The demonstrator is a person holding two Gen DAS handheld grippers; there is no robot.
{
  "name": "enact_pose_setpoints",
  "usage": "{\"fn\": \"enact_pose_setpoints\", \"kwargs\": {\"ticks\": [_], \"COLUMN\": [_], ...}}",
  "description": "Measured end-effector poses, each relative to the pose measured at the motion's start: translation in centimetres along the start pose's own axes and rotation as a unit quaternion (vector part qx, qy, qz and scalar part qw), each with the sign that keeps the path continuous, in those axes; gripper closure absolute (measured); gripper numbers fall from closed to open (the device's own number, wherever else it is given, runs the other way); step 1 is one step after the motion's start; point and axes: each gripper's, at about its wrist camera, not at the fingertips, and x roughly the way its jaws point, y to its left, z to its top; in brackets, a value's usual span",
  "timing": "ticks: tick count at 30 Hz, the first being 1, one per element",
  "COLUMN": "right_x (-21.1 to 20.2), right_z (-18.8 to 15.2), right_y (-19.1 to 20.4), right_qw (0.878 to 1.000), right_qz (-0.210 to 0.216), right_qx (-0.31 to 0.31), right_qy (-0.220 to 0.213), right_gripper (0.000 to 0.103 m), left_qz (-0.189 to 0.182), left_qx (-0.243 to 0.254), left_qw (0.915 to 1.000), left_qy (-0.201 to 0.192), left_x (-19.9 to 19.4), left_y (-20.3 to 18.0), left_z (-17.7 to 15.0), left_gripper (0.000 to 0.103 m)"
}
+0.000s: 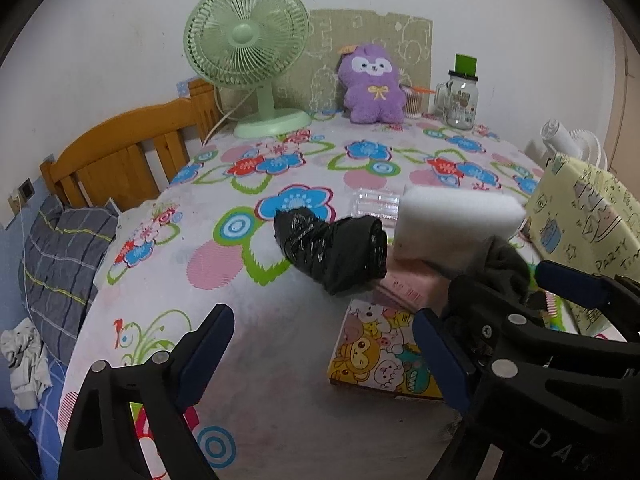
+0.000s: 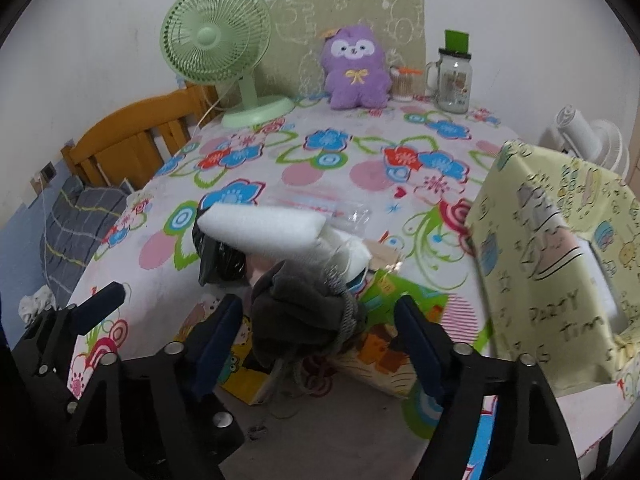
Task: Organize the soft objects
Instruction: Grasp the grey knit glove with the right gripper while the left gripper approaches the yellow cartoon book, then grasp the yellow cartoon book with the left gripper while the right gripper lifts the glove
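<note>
- The soft things sat in one pile near the front of the table: a white foam sponge (image 1: 460,224) lay on top, tilted, with a roll of black plastic bags (image 1: 332,252) just beside it on its left and a pink packet (image 1: 408,284) under it.
- A bundle of grey knitted fabric (image 2: 296,316) lay at the near end of that pile, on a cartoon-printed box (image 1: 376,356) — loose yarn trailed from it toward you.
- Your right gripper (image 2: 320,344) had its blue pads on either side of the grey bundle; the jaws stood fairly wide and the pads did not press on it.
- Your left gripper (image 1: 324,356) stood wide open over bare tablecloth (image 1: 280,360), short of the black roll, with nothing between its fingers. In its view the right gripper crossed the lower right corner.
- A clear plastic case (image 1: 376,202) lay just behind the sponge.
- A yellow bag printed with cartoon figures (image 2: 560,248) stood to the right of the pile, near the table's edge.
- At the back of the table a purple plush toy (image 1: 372,84) sat upright against a green patterned board, with a green desk fan (image 1: 248,52) to its left and a glass mug jar (image 1: 460,100) to its right.
- A wooden bed frame (image 1: 120,156) and a grey checked pillow (image 1: 64,252) showed beyond the table's left edge.
</note>
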Motion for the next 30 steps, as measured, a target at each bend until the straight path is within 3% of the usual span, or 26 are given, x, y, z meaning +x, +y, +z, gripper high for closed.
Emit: {"fn": "enact_pose_setpoints", "kwargs": {"ticks": [3,7,15,22,30], "right_x": [0.6,0.8,0.2,-0.4,-0.1], "right_z": [-0.1,0.1,-0.2,-0.7,-1.1], "right_y": [0.0,-0.4,-0.8,-1.4,-1.0], "right_qw": [1.000,1.000,1.000,1.000,1.000], "right_qz": [0.009,0.017,0.007,-0.006,-0.014], "right_qx": [0.000,0.010,0.003,0.000,-0.001], "right_qy": [0.012,0.021,0.016,0.014,0.017], "right_gripper": [0.038,0.044,0.046,0.047,0.047], "left_qz": [-0.001,-0.006,-0.019,-0.034,-0.051], "left_qx": [0.002,0.008,0.012,0.037,0.028], "left_qw": [1.0000,0.9999,0.9997,0.9986,0.9980], "left_qy": [0.008,0.007,0.012,0.017,0.023], "left_x": [0.4,0.4,0.5,0.6,1.1], "left_y": [-0.1,-0.5,-1.2,-2.4,-2.0], "left_z": [-0.1,-0.1,-0.2,-1.0,-1.2], "left_gripper": [0.012,0.012,0.011,0.004,0.002]}}
